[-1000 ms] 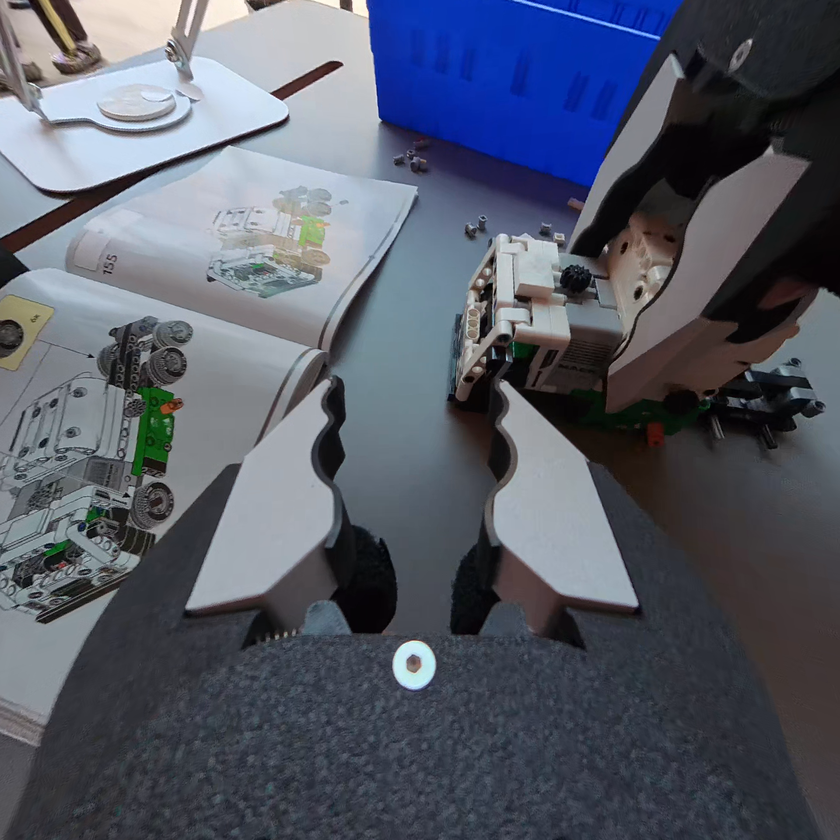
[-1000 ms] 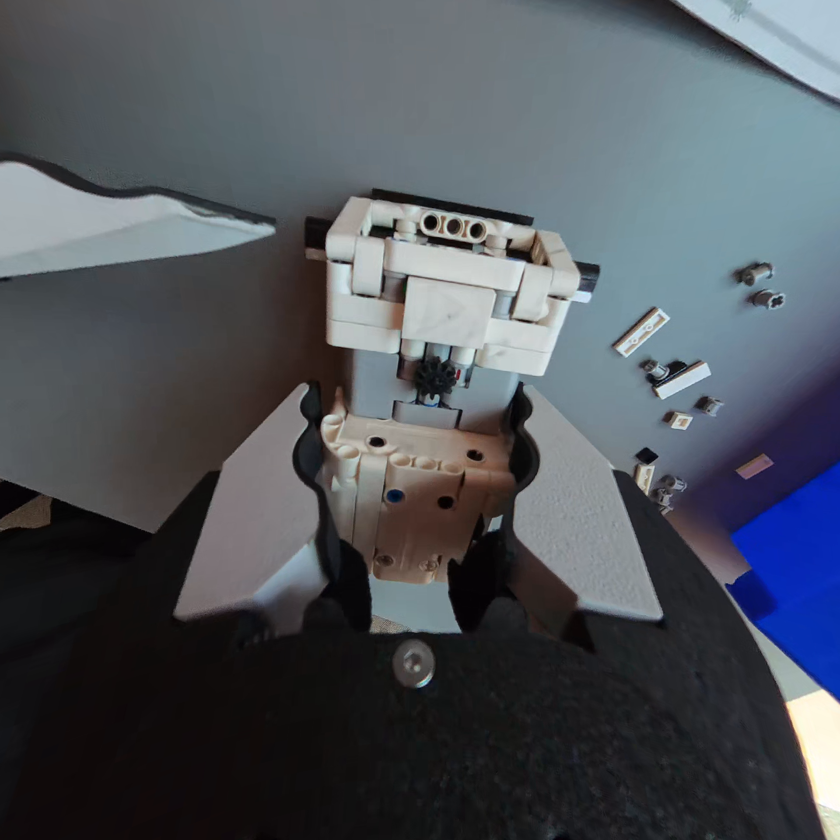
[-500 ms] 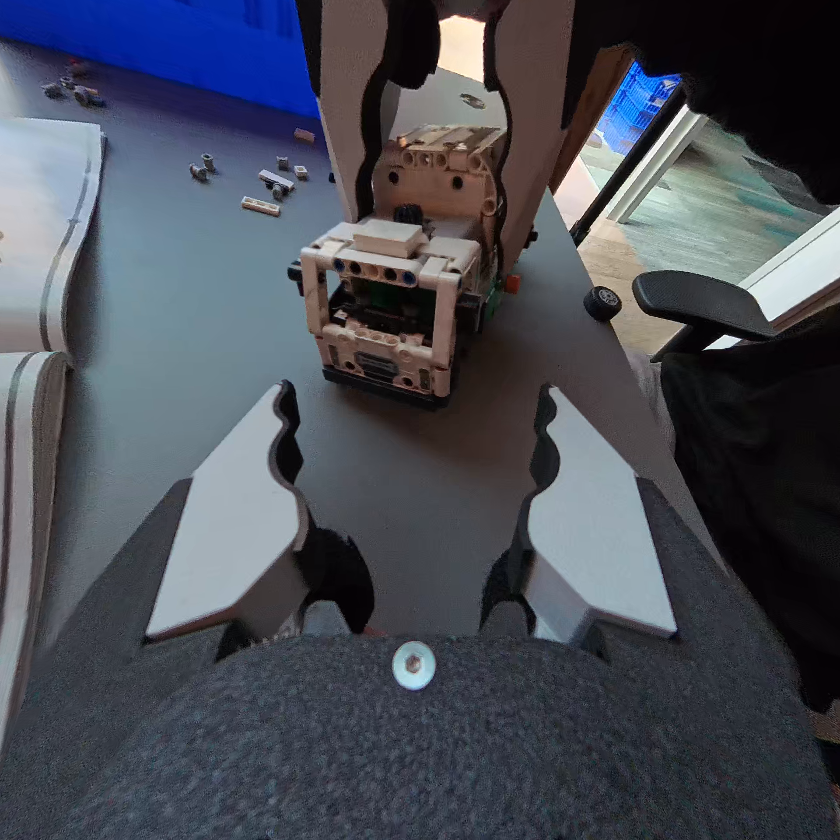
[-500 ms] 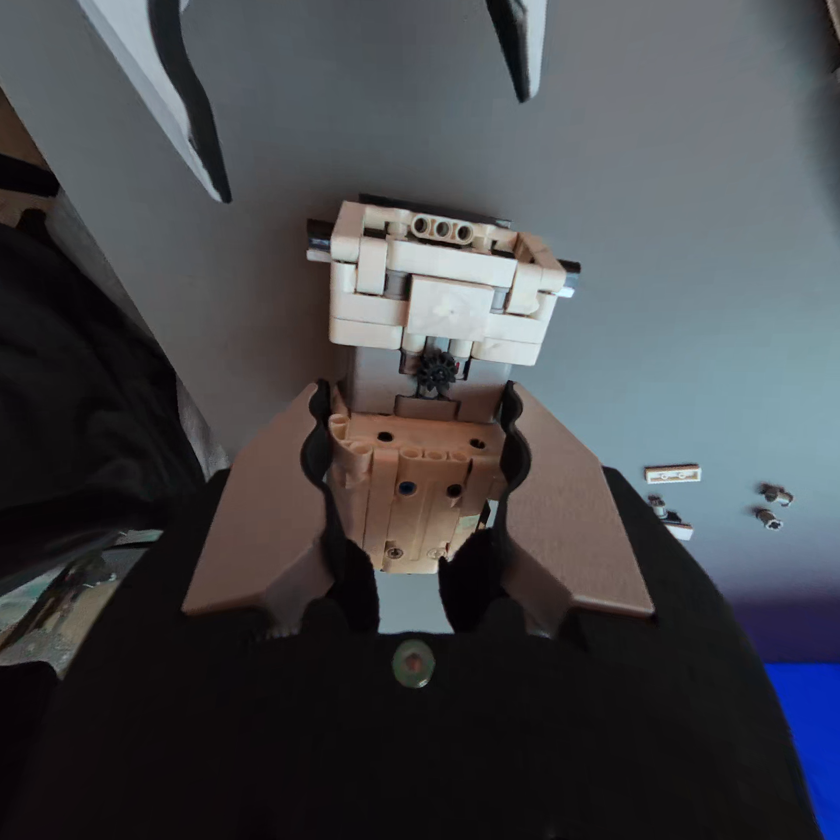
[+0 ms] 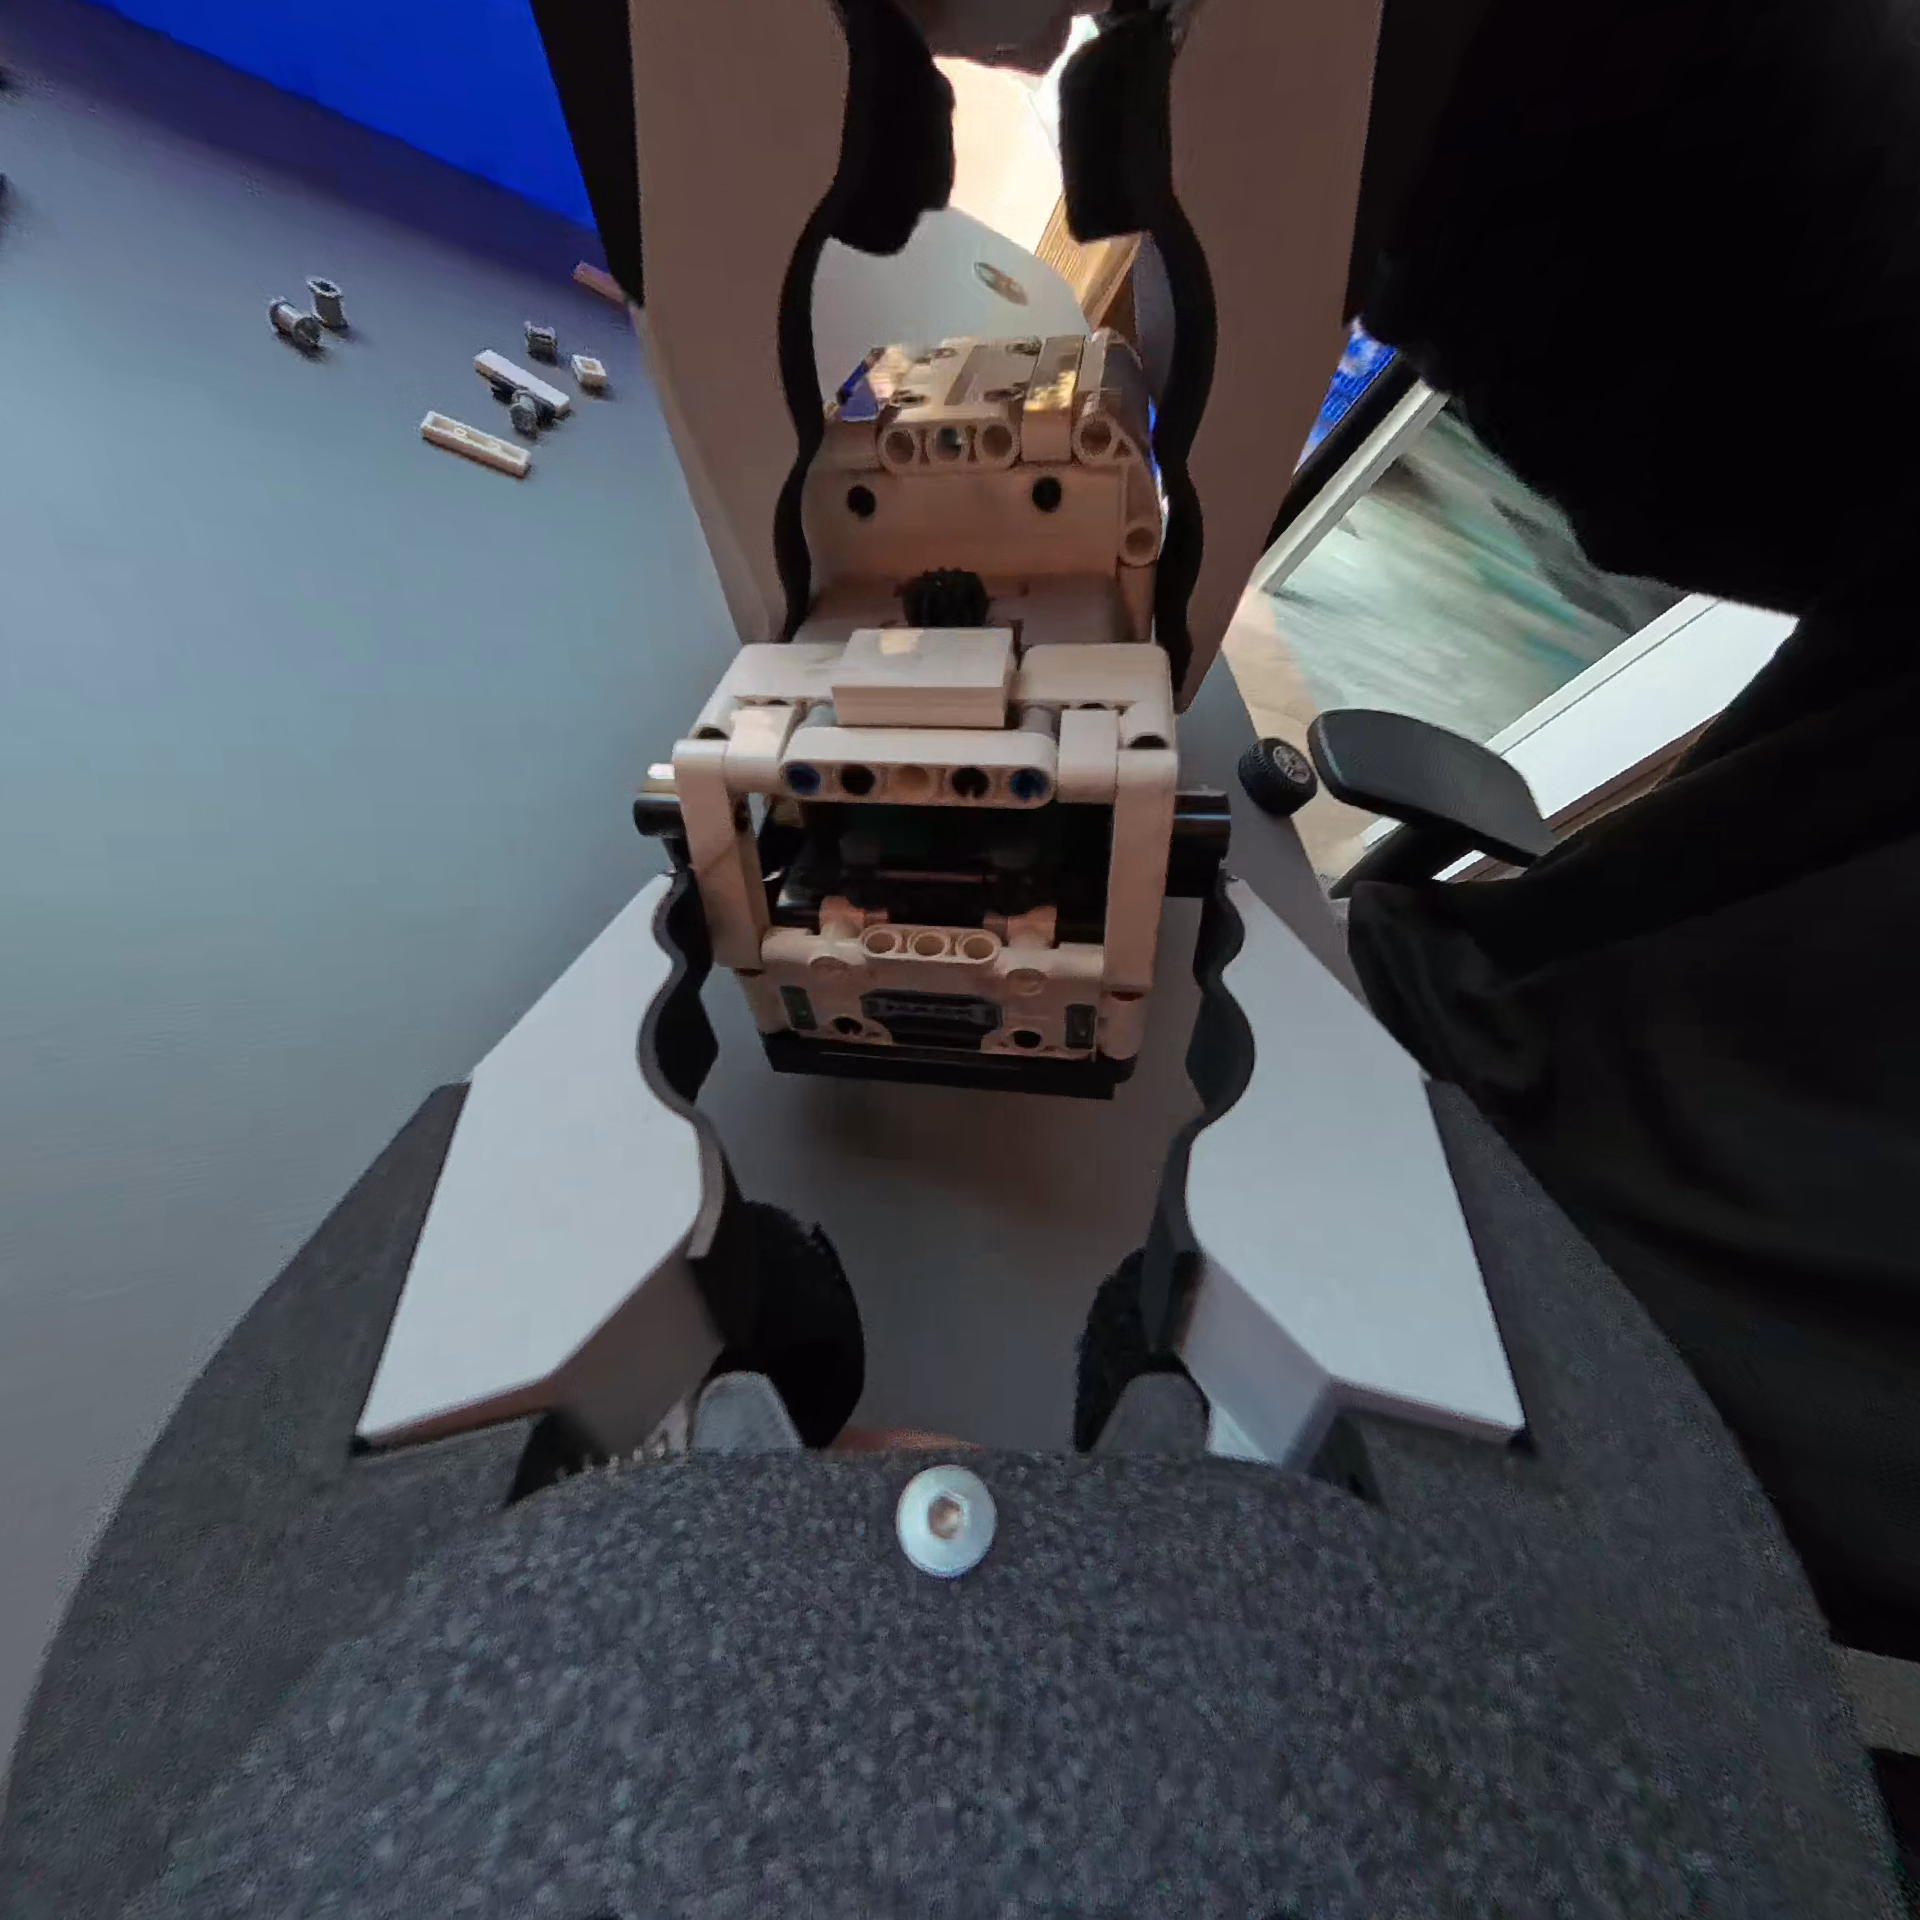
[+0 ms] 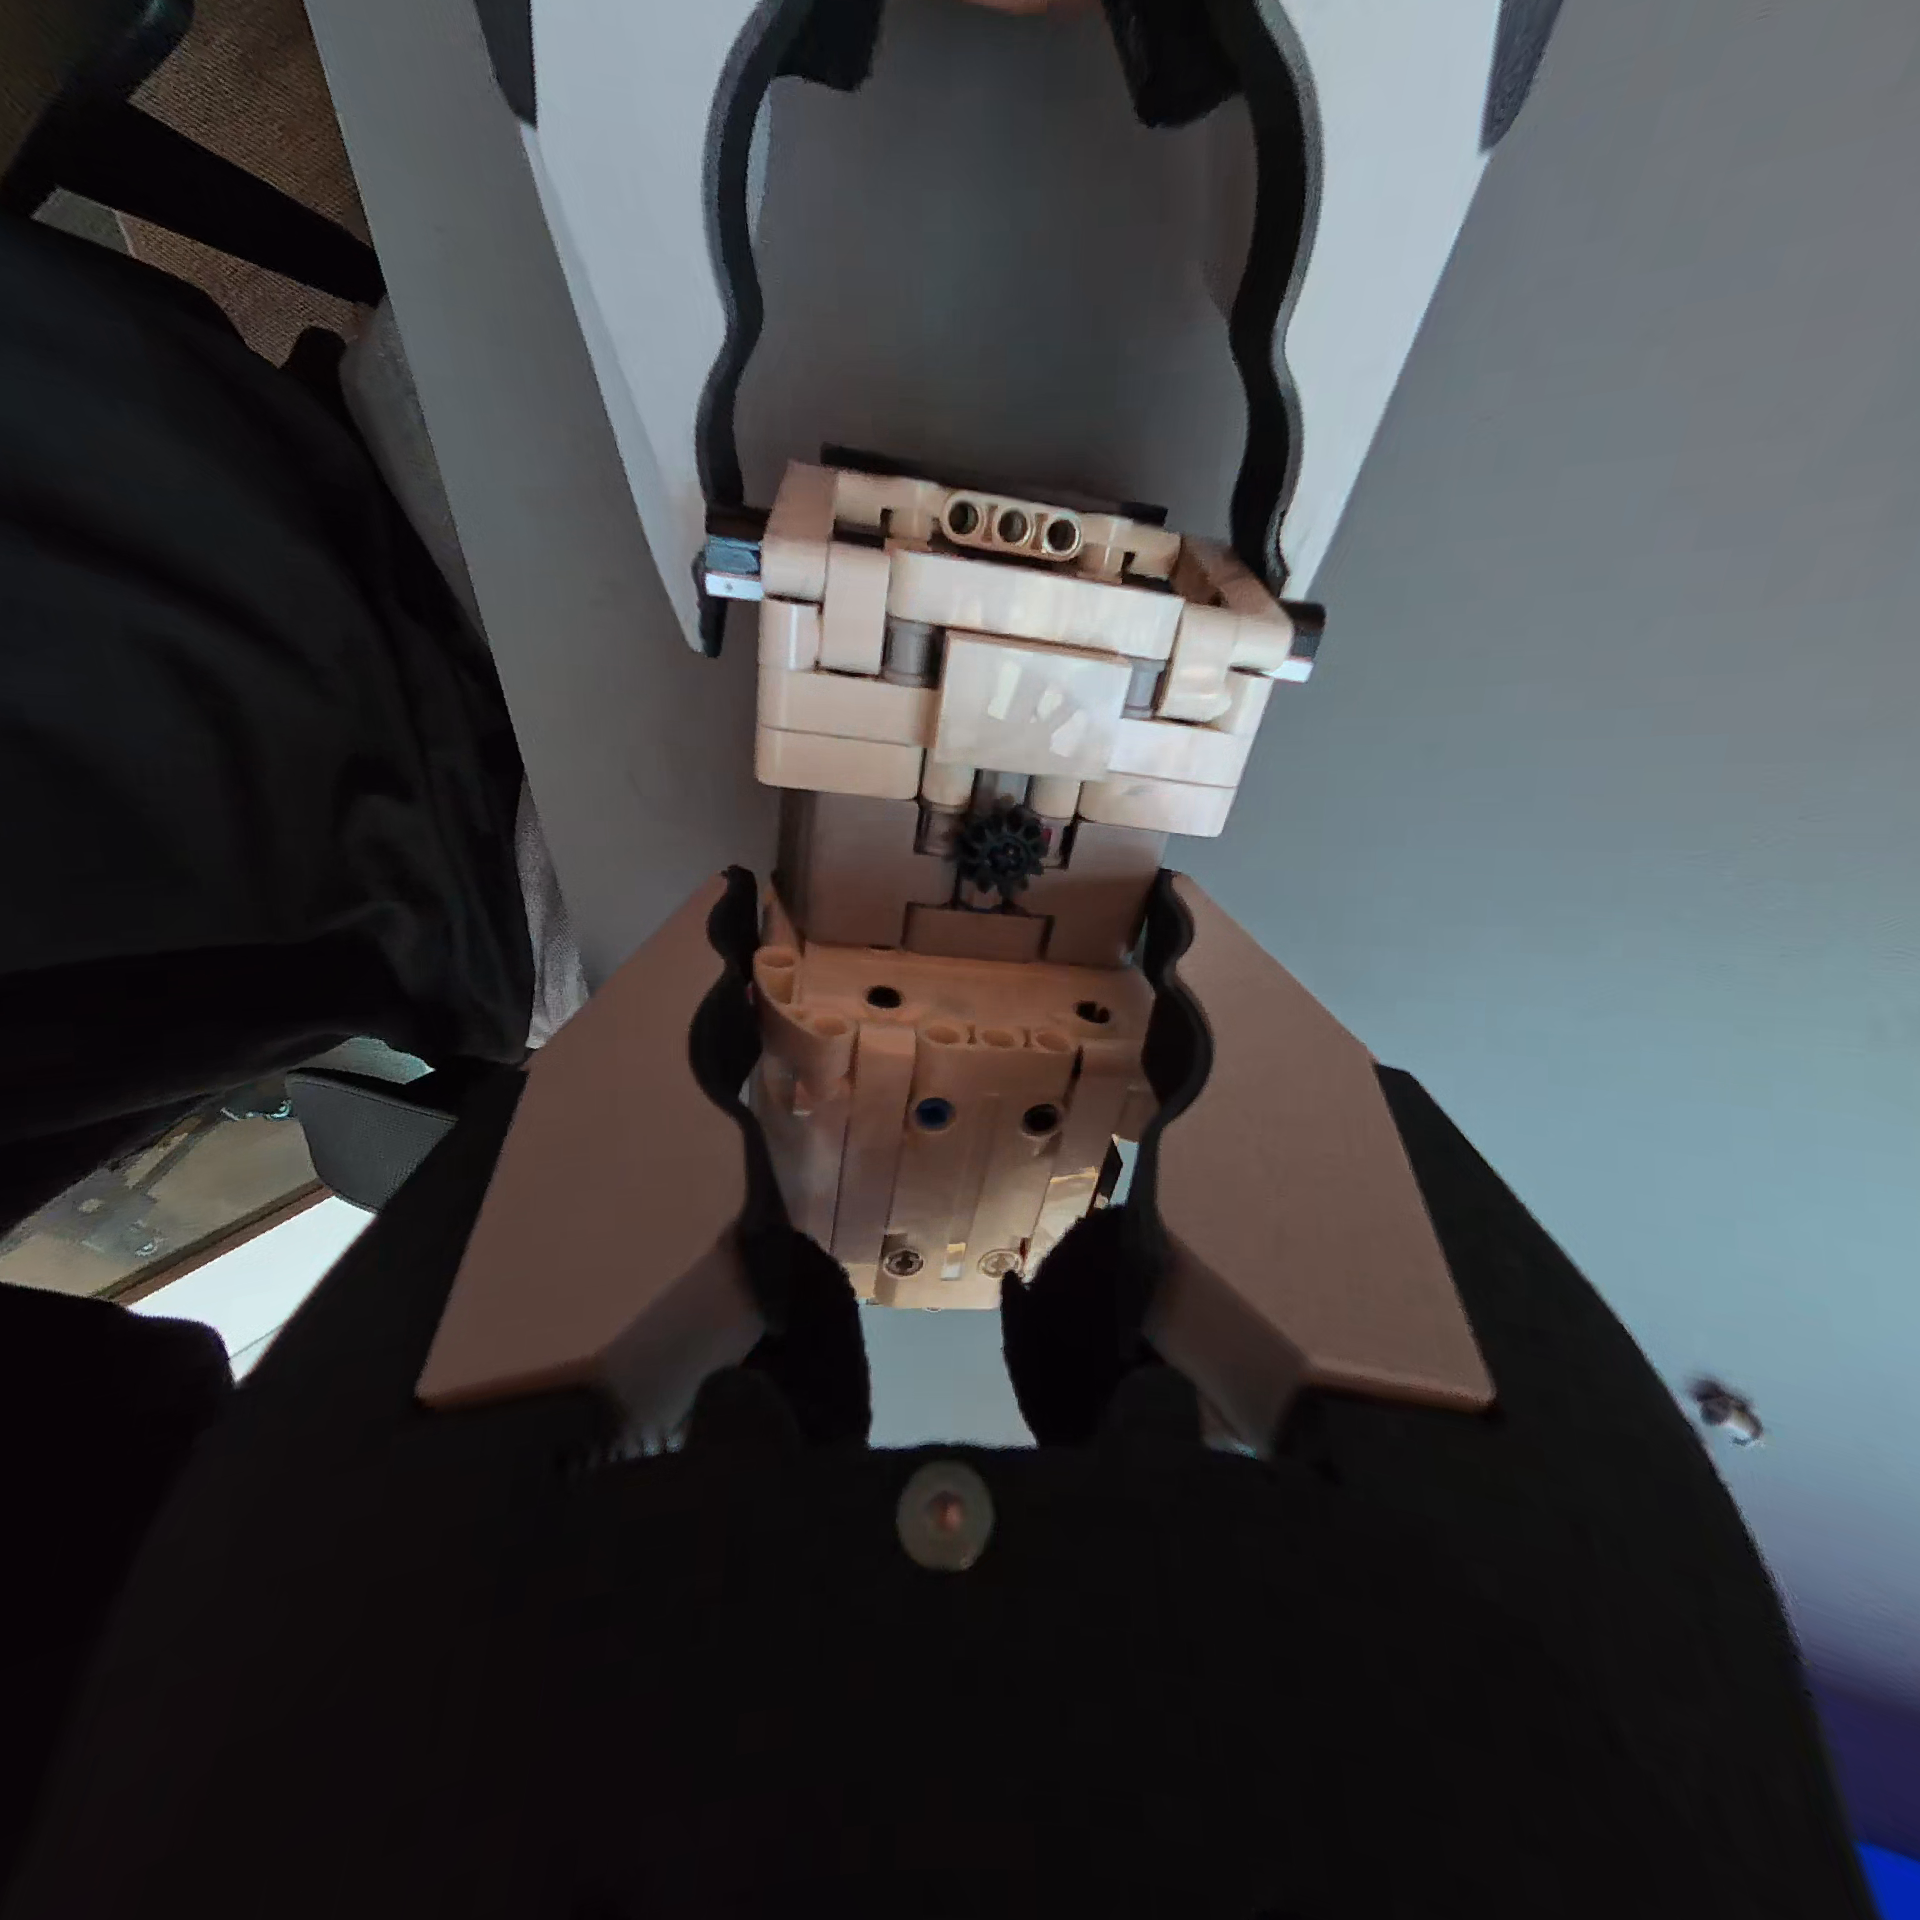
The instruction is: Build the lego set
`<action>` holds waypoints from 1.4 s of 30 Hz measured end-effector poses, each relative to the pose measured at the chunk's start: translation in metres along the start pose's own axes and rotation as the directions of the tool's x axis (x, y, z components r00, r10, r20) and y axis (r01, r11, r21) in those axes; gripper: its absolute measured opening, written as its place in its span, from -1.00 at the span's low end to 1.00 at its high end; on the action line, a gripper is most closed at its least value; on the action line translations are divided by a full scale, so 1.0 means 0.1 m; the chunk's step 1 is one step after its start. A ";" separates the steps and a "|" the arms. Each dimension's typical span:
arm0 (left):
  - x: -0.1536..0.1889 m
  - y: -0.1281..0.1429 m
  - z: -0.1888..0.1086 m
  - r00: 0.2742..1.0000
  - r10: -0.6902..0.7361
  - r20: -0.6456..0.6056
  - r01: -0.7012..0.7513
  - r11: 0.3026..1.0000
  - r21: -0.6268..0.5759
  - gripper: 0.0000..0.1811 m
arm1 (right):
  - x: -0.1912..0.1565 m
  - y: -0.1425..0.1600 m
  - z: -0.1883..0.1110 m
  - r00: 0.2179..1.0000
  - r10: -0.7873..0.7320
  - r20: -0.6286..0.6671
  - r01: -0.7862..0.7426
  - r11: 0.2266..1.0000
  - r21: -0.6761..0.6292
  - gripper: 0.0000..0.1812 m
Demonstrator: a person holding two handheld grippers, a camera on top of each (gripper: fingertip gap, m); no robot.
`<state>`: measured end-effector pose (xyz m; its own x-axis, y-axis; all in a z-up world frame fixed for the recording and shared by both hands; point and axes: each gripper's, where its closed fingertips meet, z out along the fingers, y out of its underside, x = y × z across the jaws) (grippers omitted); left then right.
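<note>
My right hand-held gripper (image 6: pixel 951 1049) is clamped on the rear block of the white lego truck model (image 5: pixel 925 831), its dark wavy pads pressed against both flanks just behind the small black gear (image 6: pixel 997 854). My left hand-held gripper (image 5: pixel 945 987) faces it from the opposite end with its jaws spread apart; the fingers (image 5: pixel 582 1143) flank the cab's front corners, and I cannot tell whether the tips touch the black axle stubs sticking out at either side. The model sits on the dark bench (image 5: pixel 260 779), close to its right edge, with the cab front pointing toward my left wrist camera.

Out toward the far left part of the bench lie loose lego pieces (image 5: pixel 499 400): a few pale flat bars and small grey connectors, well apart from the model. Beyond them, at the far edge, I see a blue bin (image 5: pixel 343 94). A single black wheel (image 5: pixel 1276 774) rests by the right edge, just beside the black armrest of an office chair (image 5: pixel 1423 784). Dark clothing (image 5: pixel 1662 935) of a person fills the right of that view.
</note>
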<state>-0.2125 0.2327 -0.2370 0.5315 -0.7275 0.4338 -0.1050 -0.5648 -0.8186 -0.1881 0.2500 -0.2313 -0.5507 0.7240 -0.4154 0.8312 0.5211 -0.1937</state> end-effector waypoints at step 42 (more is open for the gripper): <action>-0.03 -0.20 0.25 0.941 -0.334 -0.049 0.338 0.933 0.128 -0.07 | 0.15 0.05 -0.44 0.999 0.034 -0.034 -0.028 0.984 0.176 -0.08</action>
<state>-0.1908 0.2554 -0.2315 0.4941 -0.5153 0.7003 0.1890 -0.7225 -0.6650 -0.1950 0.2830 -0.1996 -0.5240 0.7565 -0.3914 0.8467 0.4128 -0.3356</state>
